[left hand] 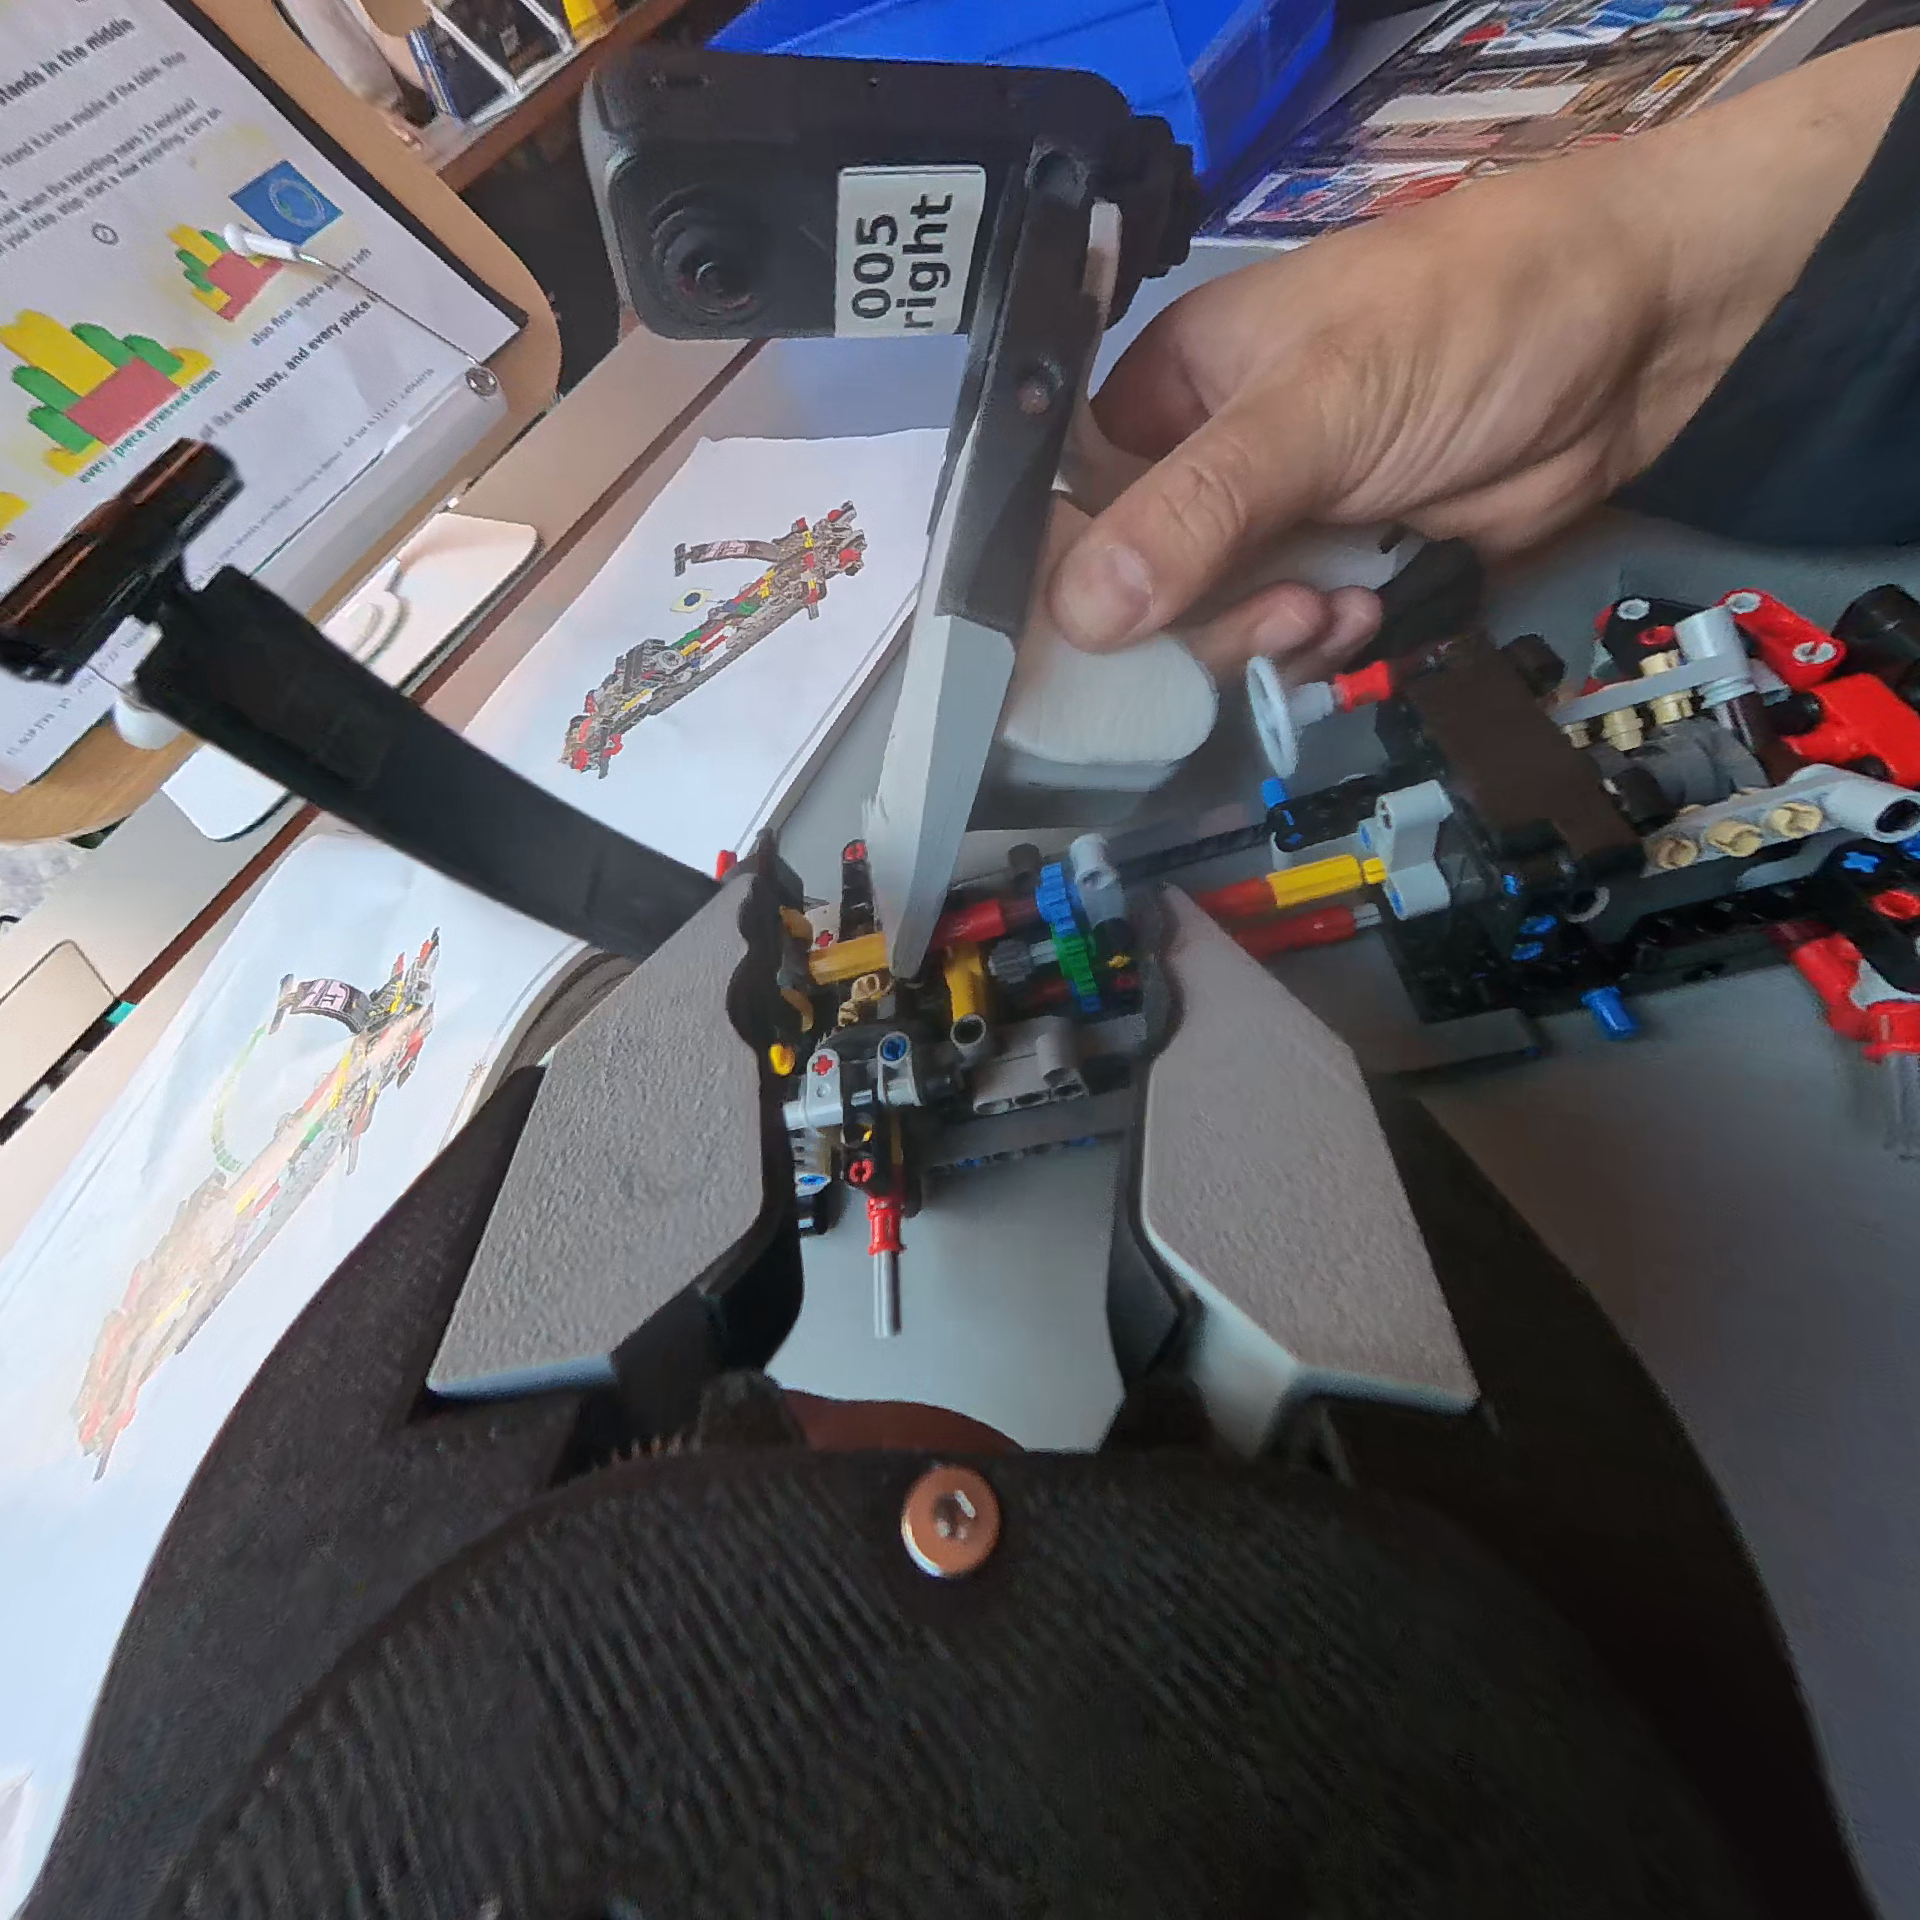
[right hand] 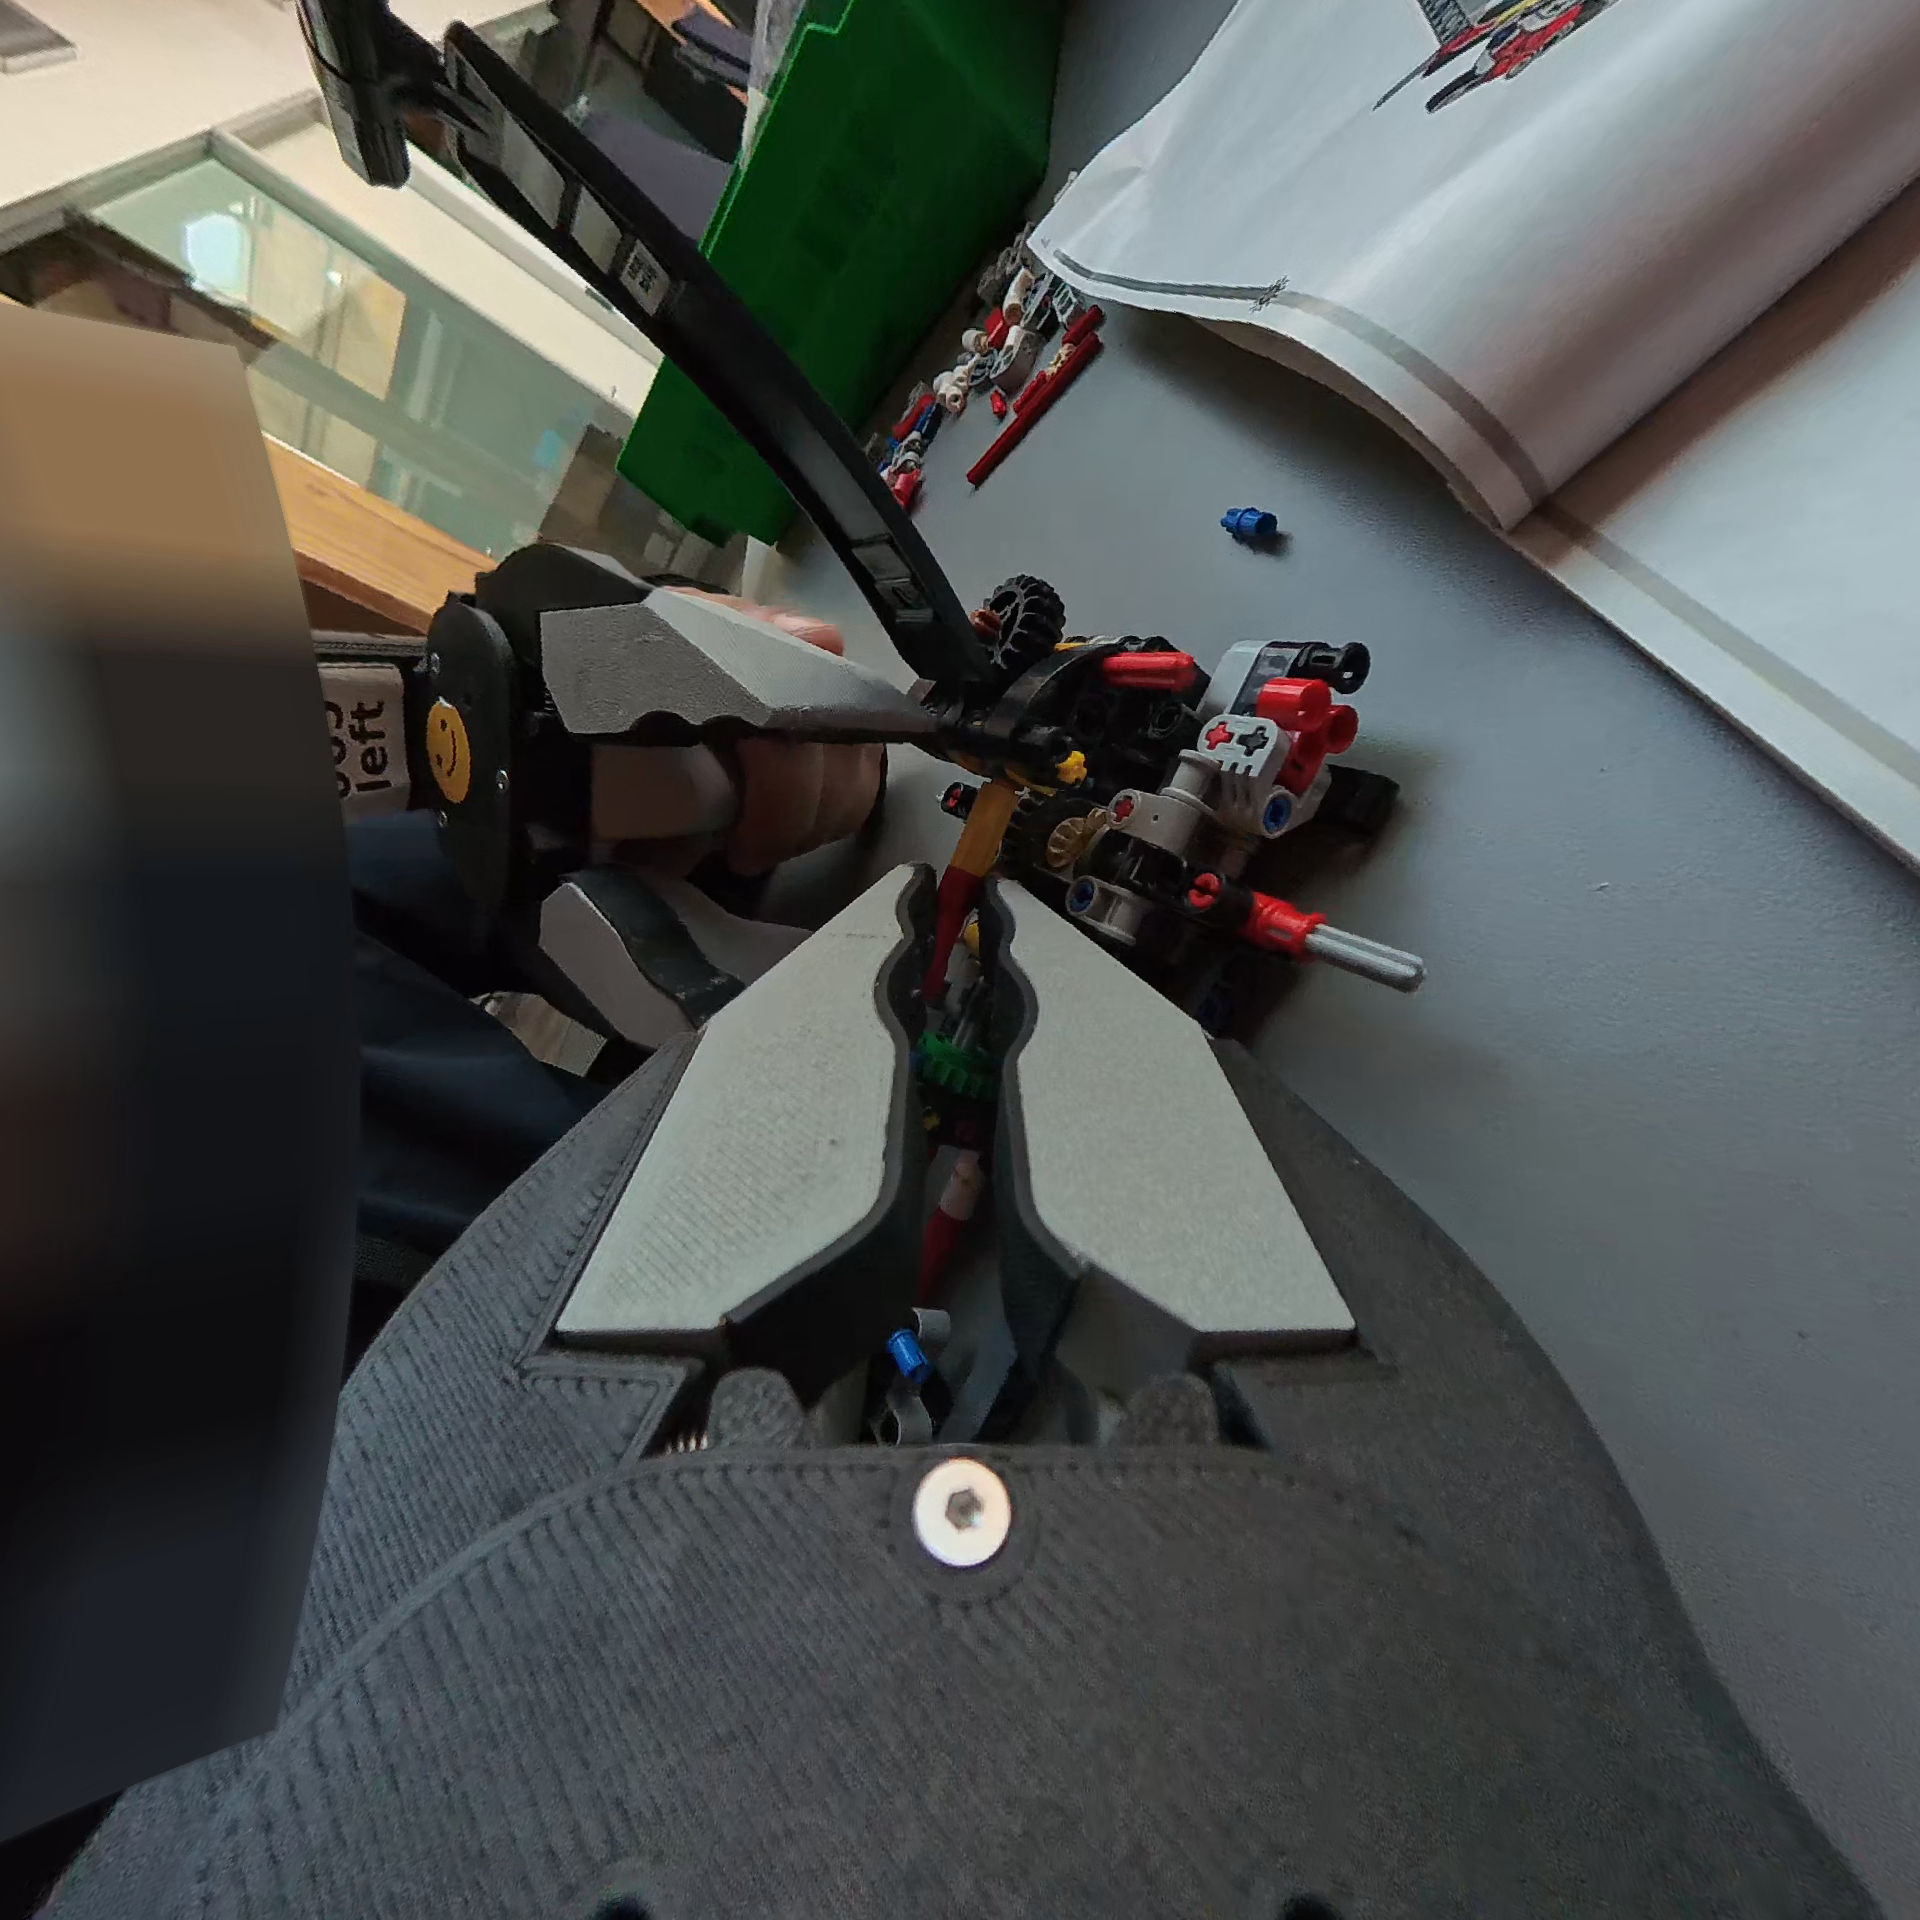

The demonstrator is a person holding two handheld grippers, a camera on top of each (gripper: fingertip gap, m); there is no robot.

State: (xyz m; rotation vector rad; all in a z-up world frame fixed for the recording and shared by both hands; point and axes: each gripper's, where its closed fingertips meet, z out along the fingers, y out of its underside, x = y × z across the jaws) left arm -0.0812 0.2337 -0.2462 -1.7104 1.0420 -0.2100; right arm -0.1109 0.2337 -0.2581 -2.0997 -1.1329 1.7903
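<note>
My right claw (right hand: 956, 883) is nearly together, its two tips pinching a thin red and yellow rod (right hand: 971, 842) that runs up into the near end of the brick-built car frame (right hand: 1226, 790). The frame lies on the grey surface (right hand: 1558, 1039), beside an open instruction booklet (left hand: 727, 727). My left claw (left hand: 966, 914) stands wide apart around that same end. One finger (left hand: 665, 1091) is against a black curved piece at the frame's edge, and the other, as far as I can tell, is off it, so I count nothing as held there. From here I judge the rod to be slim and easy to bend or twist (the pinch is right at the tips). Any push is best made straight along its length, with the left claw bracing the frame so it does not slide on the smooth surface.
</note>
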